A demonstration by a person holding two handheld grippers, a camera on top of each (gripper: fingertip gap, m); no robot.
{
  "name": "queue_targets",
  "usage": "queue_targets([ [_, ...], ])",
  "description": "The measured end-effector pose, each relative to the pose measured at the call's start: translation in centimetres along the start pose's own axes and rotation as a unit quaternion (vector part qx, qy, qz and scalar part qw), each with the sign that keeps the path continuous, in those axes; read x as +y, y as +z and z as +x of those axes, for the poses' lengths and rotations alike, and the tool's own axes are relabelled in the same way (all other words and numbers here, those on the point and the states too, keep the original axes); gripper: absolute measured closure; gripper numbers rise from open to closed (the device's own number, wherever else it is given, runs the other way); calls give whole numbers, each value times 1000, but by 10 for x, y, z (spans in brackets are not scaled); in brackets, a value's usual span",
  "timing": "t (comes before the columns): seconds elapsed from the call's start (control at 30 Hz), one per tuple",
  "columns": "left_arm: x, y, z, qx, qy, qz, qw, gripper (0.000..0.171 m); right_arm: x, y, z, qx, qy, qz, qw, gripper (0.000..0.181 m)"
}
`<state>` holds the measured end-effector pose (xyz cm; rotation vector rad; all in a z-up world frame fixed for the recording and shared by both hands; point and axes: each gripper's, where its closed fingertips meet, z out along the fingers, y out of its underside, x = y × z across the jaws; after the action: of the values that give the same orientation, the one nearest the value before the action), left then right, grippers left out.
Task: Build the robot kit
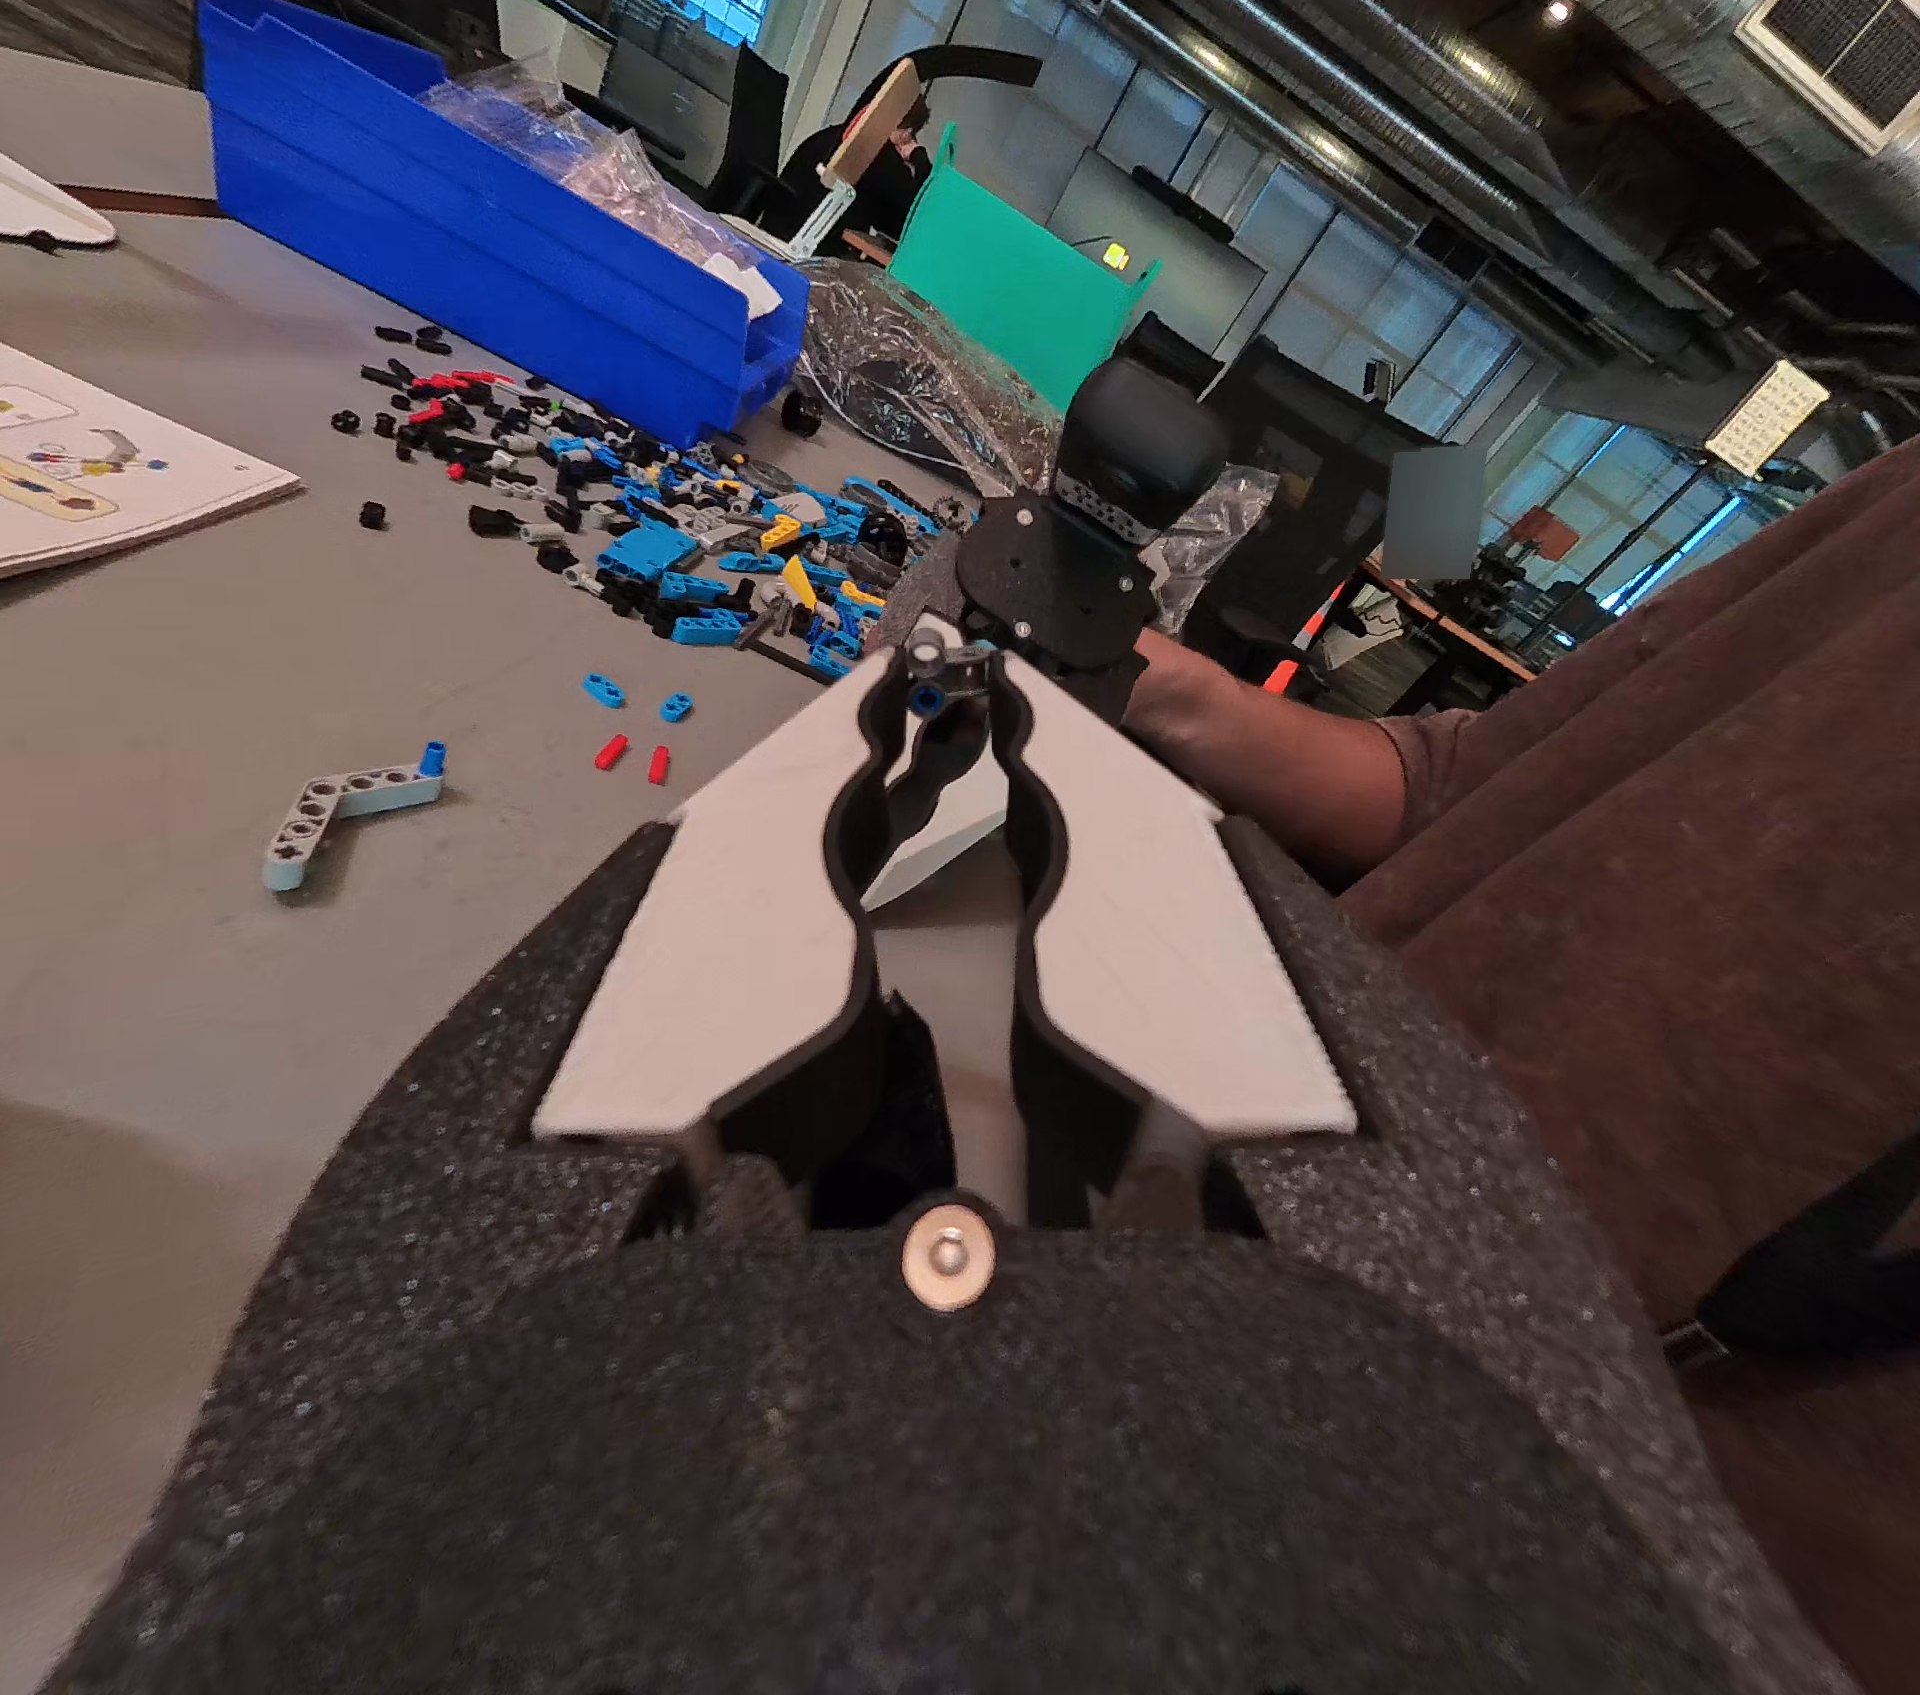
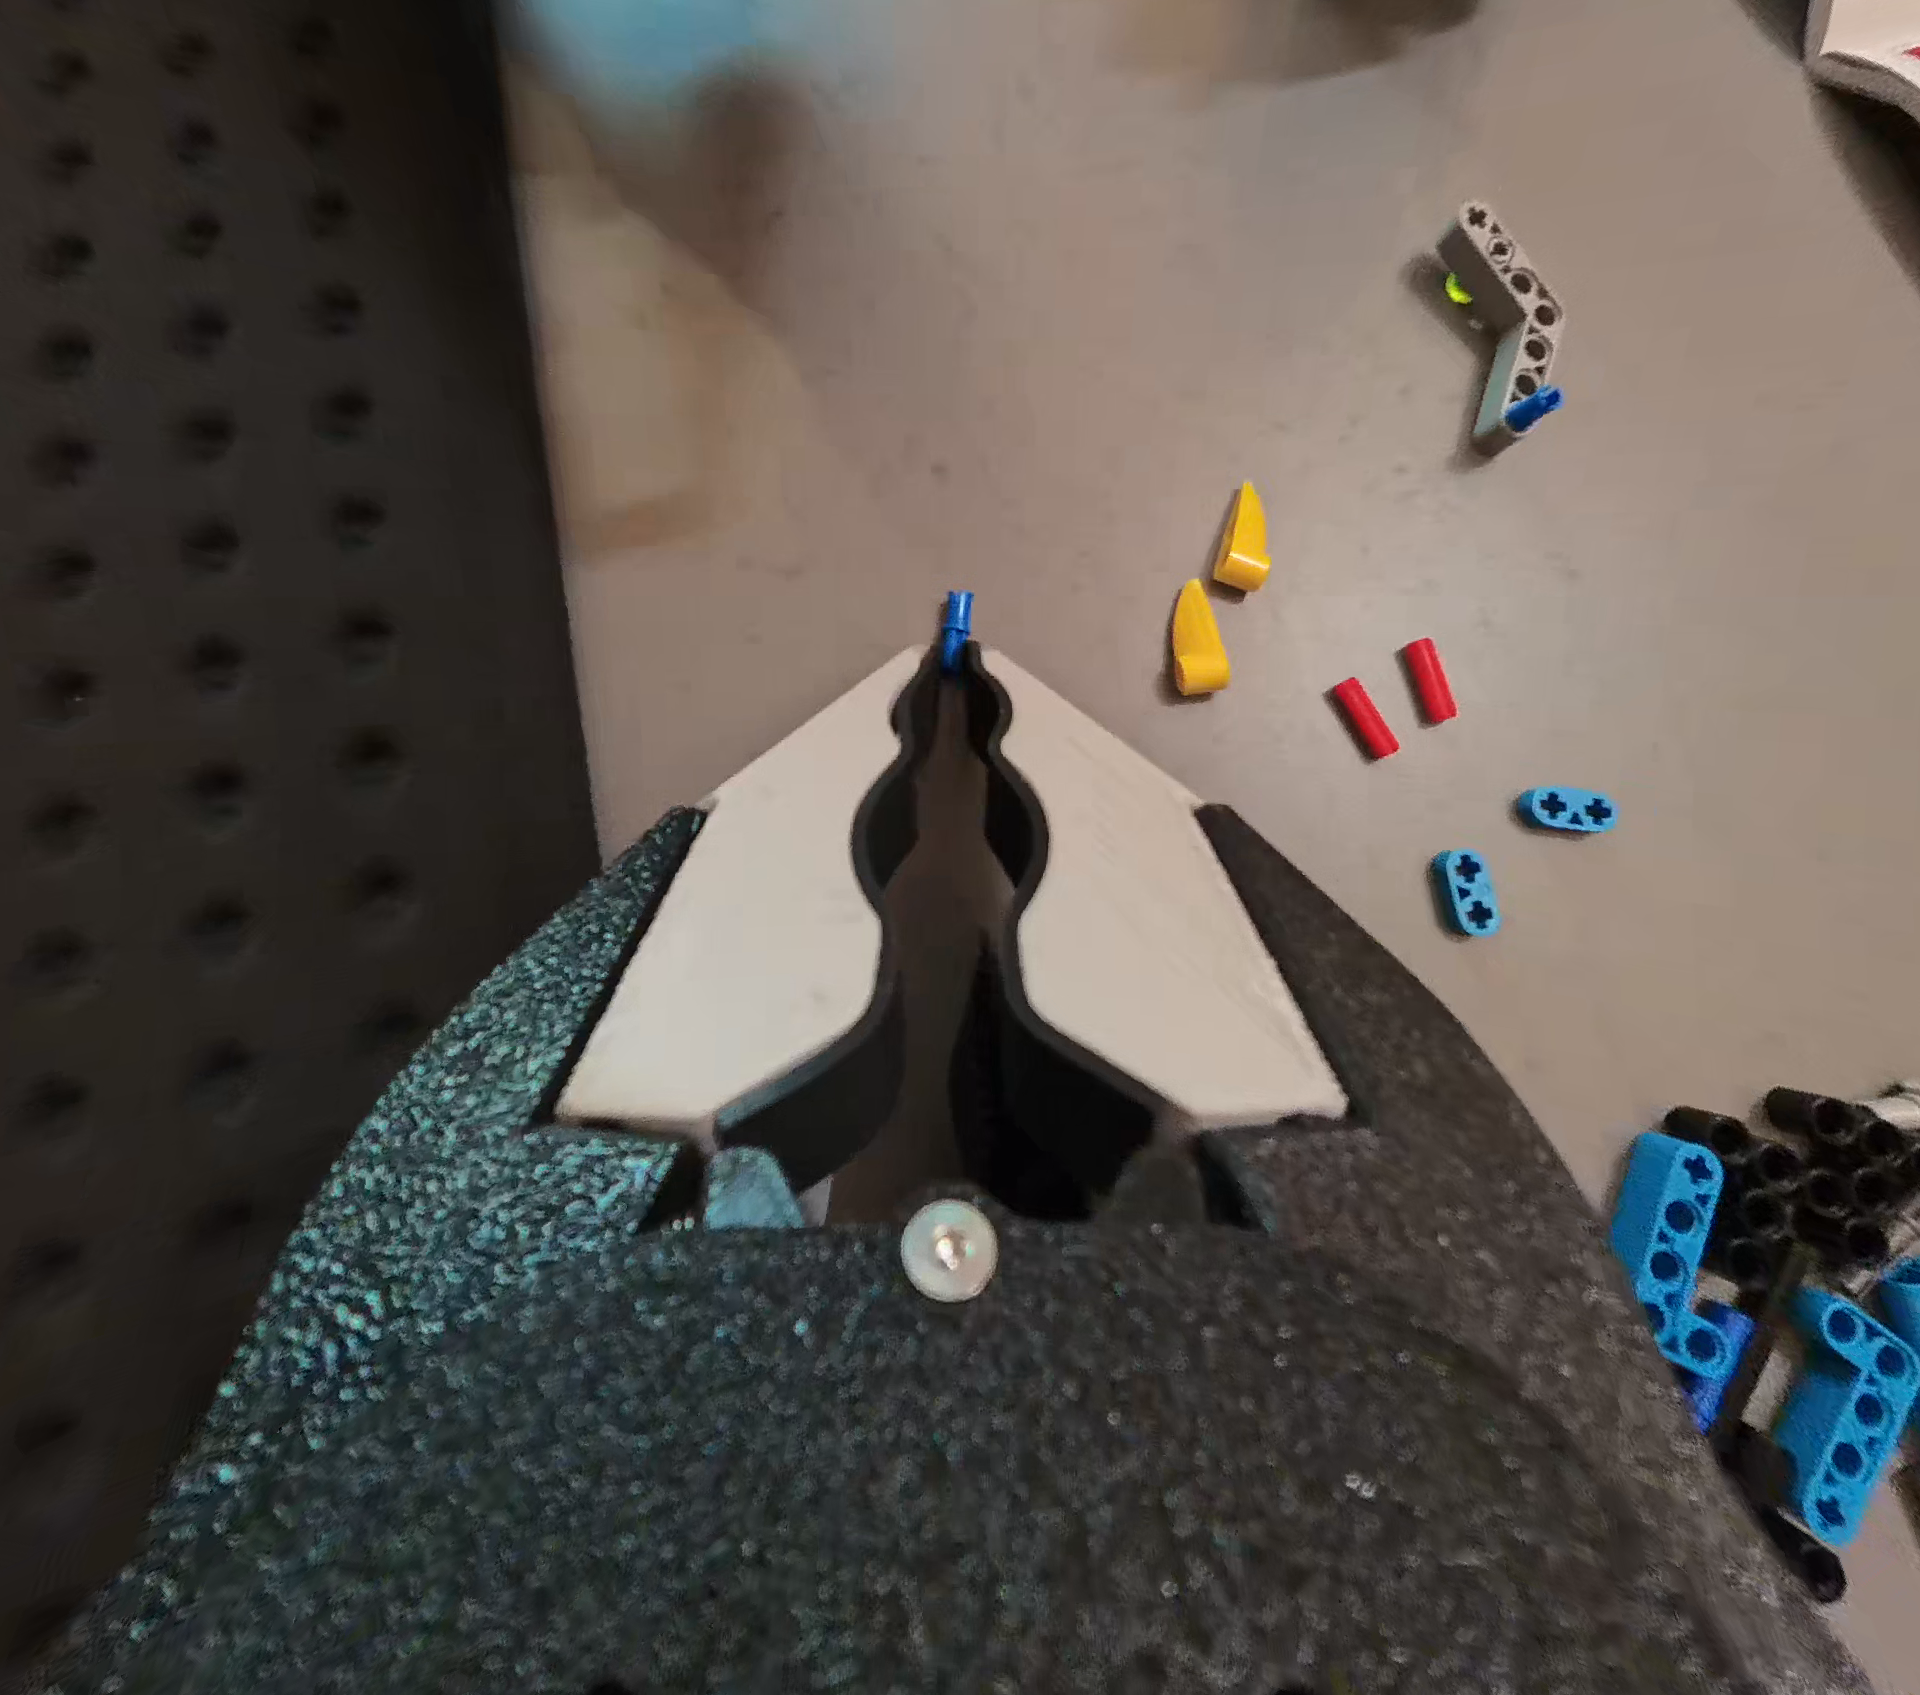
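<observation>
My left gripper (image 1: 940,681) is shut on a small grey connector with a blue pin (image 1: 933,671), held above the grey table (image 1: 312,1022). My right gripper (image 2: 951,658) is shut on a short blue pin (image 2: 956,622) that sticks out past its tips. In the left wrist view the right gripper's black body (image 1: 1060,585) sits just behind my left tips. The left gripper's black perforated body (image 2: 208,502) fills the left side of the right wrist view. A grey bent beam with a blue pin (image 1: 348,804) lies on the table and also shows in the right wrist view (image 2: 1507,326).
Two red pins (image 2: 1392,700), two small blue links (image 2: 1517,856) and two yellow pieces (image 2: 1216,596) lie loose. A pile of parts (image 1: 675,502) sits by a blue bin (image 1: 468,222). An open booklet (image 1: 104,450) lies at the left. A person's arm (image 1: 1268,741) is at the right. Spacing between my two grippers at the tips: around 12 cm.
</observation>
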<state>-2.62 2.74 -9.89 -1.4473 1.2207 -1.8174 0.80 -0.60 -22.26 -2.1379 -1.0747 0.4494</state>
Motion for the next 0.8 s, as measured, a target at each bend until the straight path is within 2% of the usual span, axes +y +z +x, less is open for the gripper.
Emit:
queue_targets([
  [0.13, 8, 3, 1, -3, 17, -24, 1000, 157, -1, 0, 0, -7, 9, -1, 1000, 177],
  [0.27, 21, 6, -7, -22, 16, -60, 998, 157, -9, -5, -2, 0, -24, 15, 1000, 178],
  [0.37, 36, 9, -17, -54, 31, -100, 993, 157, 2, -2, -9, -18, -33, -30, 999, 176],
  [0.4, 39, 10, -18, -57, 36, -108, 992, 157, -1, -2, -9, -20, -29, -19, 999, 177],
  [0.8, 40, 11, -19, -62, 32, -109, 992, 157, -2, -3, -2, -19, 35, -1, 999, 169],
])
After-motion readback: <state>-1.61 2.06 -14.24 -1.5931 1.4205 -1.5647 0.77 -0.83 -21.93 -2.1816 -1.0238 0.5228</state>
